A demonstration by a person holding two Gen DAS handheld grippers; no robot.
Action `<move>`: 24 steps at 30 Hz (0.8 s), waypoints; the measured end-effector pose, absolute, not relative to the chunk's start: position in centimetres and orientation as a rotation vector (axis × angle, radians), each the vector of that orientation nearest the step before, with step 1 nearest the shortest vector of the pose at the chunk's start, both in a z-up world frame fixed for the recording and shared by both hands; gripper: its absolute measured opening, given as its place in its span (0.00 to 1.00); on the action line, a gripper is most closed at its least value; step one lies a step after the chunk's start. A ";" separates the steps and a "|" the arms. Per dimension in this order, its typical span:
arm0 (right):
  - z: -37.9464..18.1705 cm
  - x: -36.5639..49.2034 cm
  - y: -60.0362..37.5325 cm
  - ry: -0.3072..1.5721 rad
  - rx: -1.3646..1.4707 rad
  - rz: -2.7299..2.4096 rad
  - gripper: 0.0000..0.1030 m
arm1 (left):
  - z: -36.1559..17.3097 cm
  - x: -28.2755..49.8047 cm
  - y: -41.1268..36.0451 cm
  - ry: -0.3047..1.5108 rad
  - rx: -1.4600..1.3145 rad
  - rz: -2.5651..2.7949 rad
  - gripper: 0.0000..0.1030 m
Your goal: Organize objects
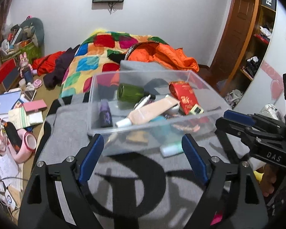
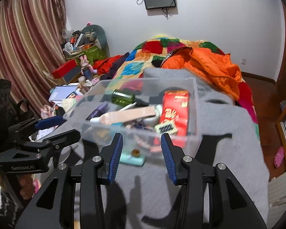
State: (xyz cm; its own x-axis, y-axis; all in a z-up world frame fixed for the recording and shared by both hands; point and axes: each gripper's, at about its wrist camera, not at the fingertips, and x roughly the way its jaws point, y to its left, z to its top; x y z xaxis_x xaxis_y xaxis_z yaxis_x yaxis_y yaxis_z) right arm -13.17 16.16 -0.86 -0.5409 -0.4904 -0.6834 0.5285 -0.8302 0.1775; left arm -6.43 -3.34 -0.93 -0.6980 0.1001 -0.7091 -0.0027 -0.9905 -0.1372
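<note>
left wrist view | beige tube (image 1: pixel 148 112) lies flat in clear bin (image 1: pixel 207 82), cap toward camera-left | both jaws apart, empty

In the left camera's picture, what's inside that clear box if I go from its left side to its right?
Inside the clear box: purple bottle → green bottle → beige tube → red packet.

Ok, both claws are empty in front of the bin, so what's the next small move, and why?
Probably ease the right claw down onto the mint tube. It lies on the grey cloth, seemingly just outside the clear bin that holds the other items, and sits between that claw's open fingers. The left claw is open too, but farther off.
</note>
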 end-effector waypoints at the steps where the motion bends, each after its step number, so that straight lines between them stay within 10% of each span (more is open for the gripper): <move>1: -1.4 -13.2 15.9 0.077 1.032 -2.332 0.37 | -1.3 -6.3 -3.3 -0.189 -1.209 2.838 0.82; 24: -5.6 -14.8 14.3 0.037 1.137 -2.308 0.12 | -5.6 -8.1 0.7 -0.027 -1.375 2.689 0.83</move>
State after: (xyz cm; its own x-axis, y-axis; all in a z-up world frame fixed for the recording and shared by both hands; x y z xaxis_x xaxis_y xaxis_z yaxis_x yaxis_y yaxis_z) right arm -14.77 14.30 -5.60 -0.4827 -0.4712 -0.7382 0.4943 -0.8424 0.2144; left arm -8.15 0.69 -5.63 -0.5794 0.1160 -0.8067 -0.0996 -0.9925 -0.0712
